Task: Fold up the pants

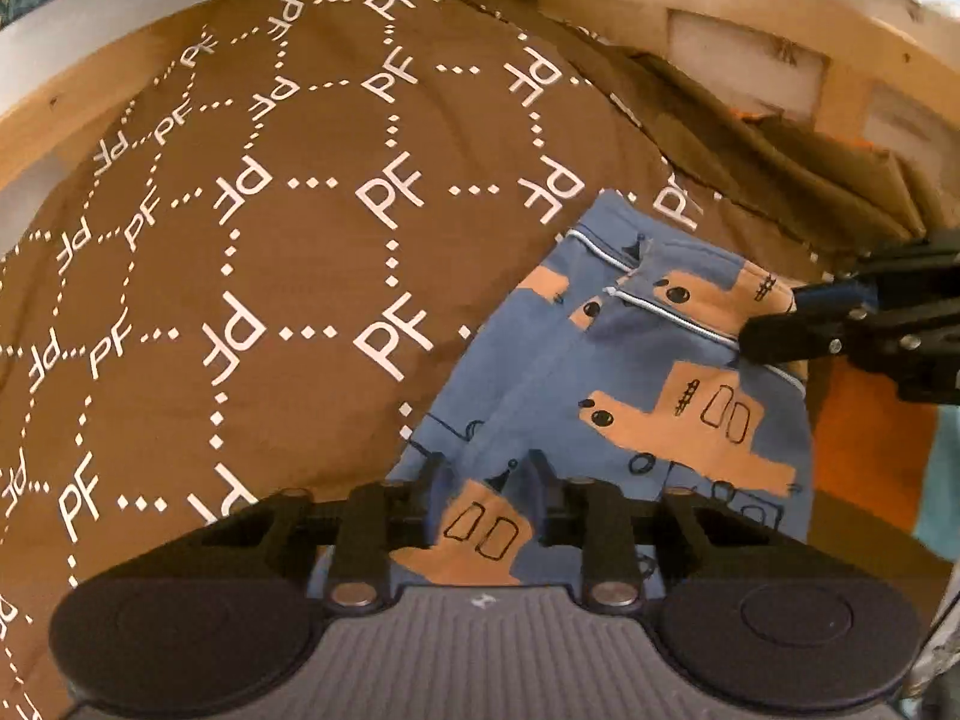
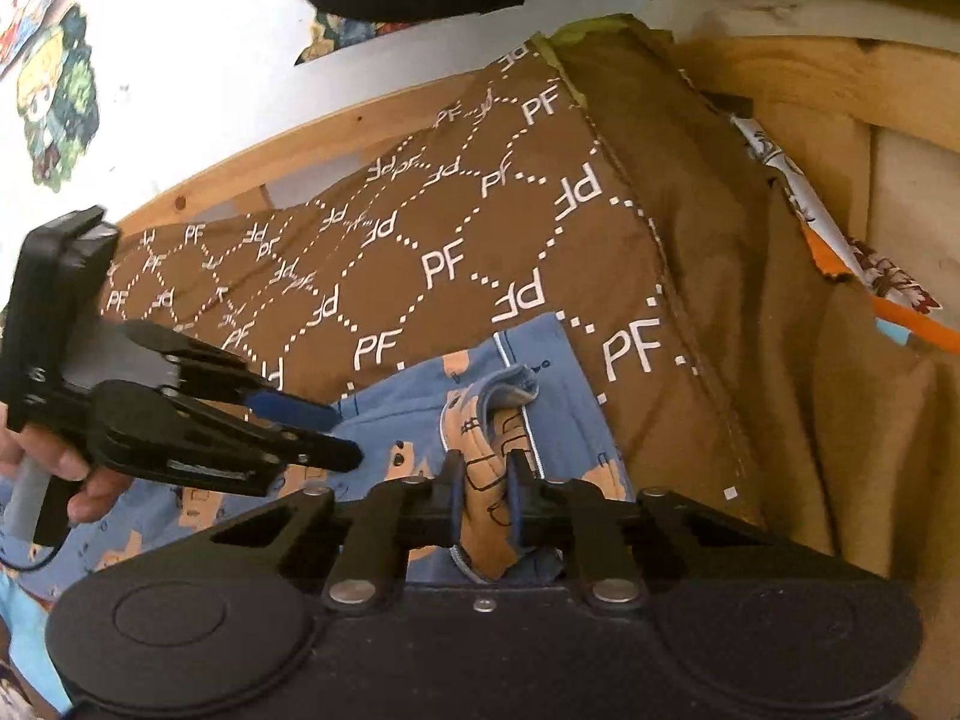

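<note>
1. Blue patterned pants (image 1: 648, 372) lie on the brown "PF" bedspread (image 1: 252, 252), near its right edge.
2. Right gripper (image 2: 483, 474) is clamped on a raised fold of the pants.
3. Left gripper (image 1: 483, 474) is narrowly parted, cloth between its fingers; whether it grips, I cannot tell.

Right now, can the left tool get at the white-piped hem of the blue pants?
Probably yes. The left tool sits over the blue pants, with open cloth up to the white-piped hem; only the right tool crowds its far end.
</note>
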A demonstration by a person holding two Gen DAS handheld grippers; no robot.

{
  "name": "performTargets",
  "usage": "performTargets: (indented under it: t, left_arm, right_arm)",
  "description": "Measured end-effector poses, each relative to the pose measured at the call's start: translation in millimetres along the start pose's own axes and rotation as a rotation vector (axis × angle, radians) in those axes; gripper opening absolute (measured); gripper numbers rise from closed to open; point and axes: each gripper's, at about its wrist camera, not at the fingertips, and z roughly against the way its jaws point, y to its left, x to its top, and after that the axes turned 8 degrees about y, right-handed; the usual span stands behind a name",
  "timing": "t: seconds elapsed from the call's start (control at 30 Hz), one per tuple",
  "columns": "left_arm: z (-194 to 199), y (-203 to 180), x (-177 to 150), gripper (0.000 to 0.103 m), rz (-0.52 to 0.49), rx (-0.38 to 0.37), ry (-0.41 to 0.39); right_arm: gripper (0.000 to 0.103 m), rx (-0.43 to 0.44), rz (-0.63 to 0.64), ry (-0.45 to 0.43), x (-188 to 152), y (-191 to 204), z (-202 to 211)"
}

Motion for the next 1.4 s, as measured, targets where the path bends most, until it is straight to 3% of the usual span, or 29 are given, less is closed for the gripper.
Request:
performTargets:
  t: [0.03, 0.07, 0.2, 0.37, 0.5, 0.6, 0.73, 0.83, 0.87, 0.9, 0.97, 1.1, 1.13, 1.17, 1.2, 1.27, 1.4]
  left_arm:
    - [0.3, -1.9, -0.7, 0.008, 0.0, 0.006, -0.005]
    - [1.4, -3.3, -1.2, 0.006, 0.005, 0.012, -0.008]
    - [12.8, -6.5, -2.0, 0.003, 0.046, 0.052, -0.045]
    - [33.9, -13.6, -2.2, 0.002, 0.096, 0.132, -0.174]
    - [17.8, -20.7, 5.6, 0.003, 0.094, 0.181, -0.169]
    - [-4.0, -21.9, 9.8, 0.003, 0.108, 0.177, -0.118]
    - [-7.6, -21.6, 2.8, 0.005, 0.105, 0.183, -0.133]
    - [1.8, -18.3, 0.3, 0.011, 0.128, 0.169, -0.131]
    - [6.2, -17.2, -0.9, 0.011, 0.136, 0.168, -0.131]
    - [13.0, -16.3, -2.8, 0.012, 0.147, 0.168, -0.133]
    - [23.3, -14.4, -9.0, 0.021, 0.18, 0.174, -0.137]
    - [53.6, -14.1, -35.5, 0.041, 0.224, 0.174, -0.142]
    - [60.4, -15.0, -43.9, 0.042, 0.23, 0.173, -0.138]
    - [66.5, -16.4, -53.0, 0.042, 0.235, 0.175, -0.131]
    - [72.2, -17.5, -63.3, 0.043, 0.245, 0.18, -0.12]
    - [80.3, -19.7, -81.5, 0.043, 0.261, 0.183, -0.091]
    - [97.5, -20.6, -109.5, 0.043, 0.283, 0.23, -0.053]
  right_arm:
    - [0.015, -0.006, 0.009, -0.001, 0.0, 1.3, 0.0]
    - [0.014, -0.013, 0.019, -0.005, -0.1, 3.0, 0.7]
    - [0.011, -0.043, 0.062, -0.046, -1.1, 10.7, 7.6]
    - [0.01, -0.136, 0.164, -0.172, -2.2, 27.8, 25.7]
    - [0.012, -0.192, 0.173, -0.131, -1.1, 25.2, 13.1]
    - [0.022, -0.166, 0.13, -0.063, 0.6, 14.7, 3.0]
    - [0.039, -0.109, 0.049, -0.033, -0.6, 0.9, 6.4]
    - [0.04, -0.087, 0.017, -0.012, -0.3, -4.1, 6.6]
    - [0.033, -0.086, 0.018, -0.008, -0.3, -3.7, 6.7]
    - [0.021, -0.09, 0.027, -0.005, -0.4, -2.5, 7.1]
    - [0.01, -0.107, 0.047, -0.004, -0.5, 0.7, 9.0]
    - [0.01, -0.192, 0.065, 0.01, 0.2, 4.9, 18.5]
    - [0.011, -0.201, 0.06, 0.018, -0.1, 4.2, 17.7]
    - [0.021, -0.218, 0.062, 0.028, -0.3, 3.8, 15.0]
    - [0.036, -0.235, 0.065, 0.018, -0.6, 4.1, 14.6]
    - [0.057, -0.276, 0.077, -0.03, -0.7, 7.2, 19.8]
    - [0.059, -0.298, 0.091, -0.029, -1.4, 9.6, 24.6]
